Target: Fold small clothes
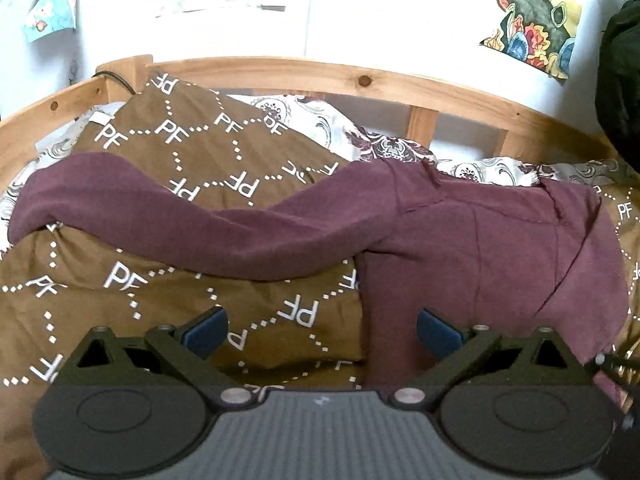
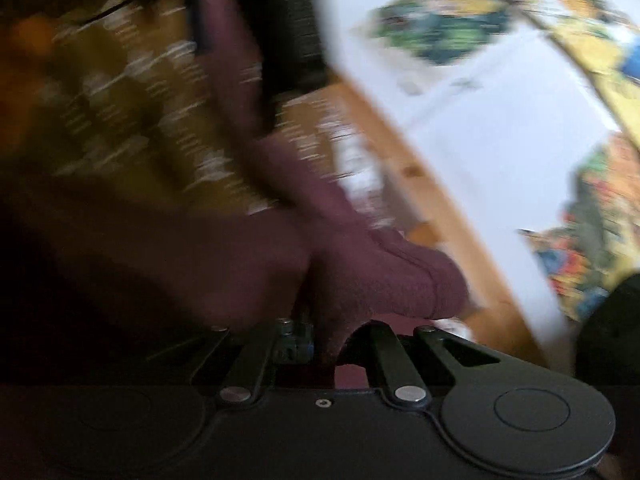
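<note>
A maroon pair of small trousers (image 1: 460, 248) lies on the brown "PF" blanket (image 1: 132, 280), one leg stretched far left, the other running down toward my left gripper. My left gripper (image 1: 322, 334) is open and empty, its blue pads (image 1: 208, 332) just above the blanket beside the near leg. In the blurred right wrist view my right gripper (image 2: 320, 344) is shut on a bunched fold of the maroon trousers (image 2: 384, 276), and the cloth rises between its fingers.
A wooden bed rail (image 1: 320, 74) runs behind the blanket, with a white wall and colourful pictures (image 1: 532, 20) above. A floral sheet (image 1: 384, 144) shows near the rail. A dark object (image 1: 620, 80) hangs at the right edge.
</note>
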